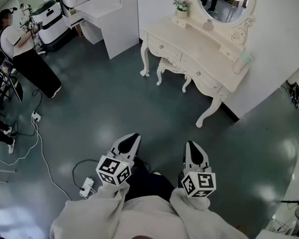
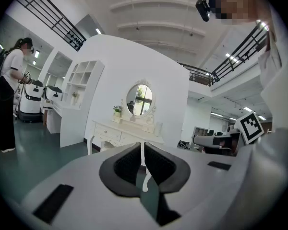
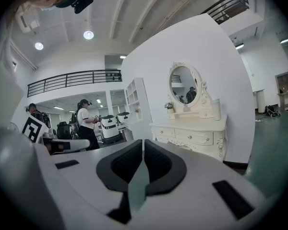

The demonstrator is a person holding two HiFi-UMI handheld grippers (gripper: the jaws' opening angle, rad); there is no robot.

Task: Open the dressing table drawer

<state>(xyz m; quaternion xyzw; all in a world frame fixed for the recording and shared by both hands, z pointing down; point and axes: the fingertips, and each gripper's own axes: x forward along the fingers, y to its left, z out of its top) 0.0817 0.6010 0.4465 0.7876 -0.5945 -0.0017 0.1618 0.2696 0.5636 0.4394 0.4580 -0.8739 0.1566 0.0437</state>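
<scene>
Room: large hall with a dark green floor, white walls and a railed gallery overhead.

Dressing table: cream, carved, curved legs, set against the white wall, upper right in the head view. Its tabletop carries an oval mirror and a small pot of flowers. A matching stool is tucked under it.

Drawers: a row along the front, each with a small knob, all fronts flush and closed.

Left tool: held low over the floor and aimed at the dressing table, well apart from it. Its jaws stand almost together with only a thin slit between the dark pads, and nothing is in them.

Right tool: just beside the left one, aimed the same way and also far from the table. Its jaws meet at the tips, empty.

Sleeves: pale, at the bottom edge behind both marker cubes.

Other items: a white shelf and desk unit, upper centre. A person in a white top and dark trousers stands far left by white machines. A white power strip with its cable lies on the floor near the left tool.
</scene>
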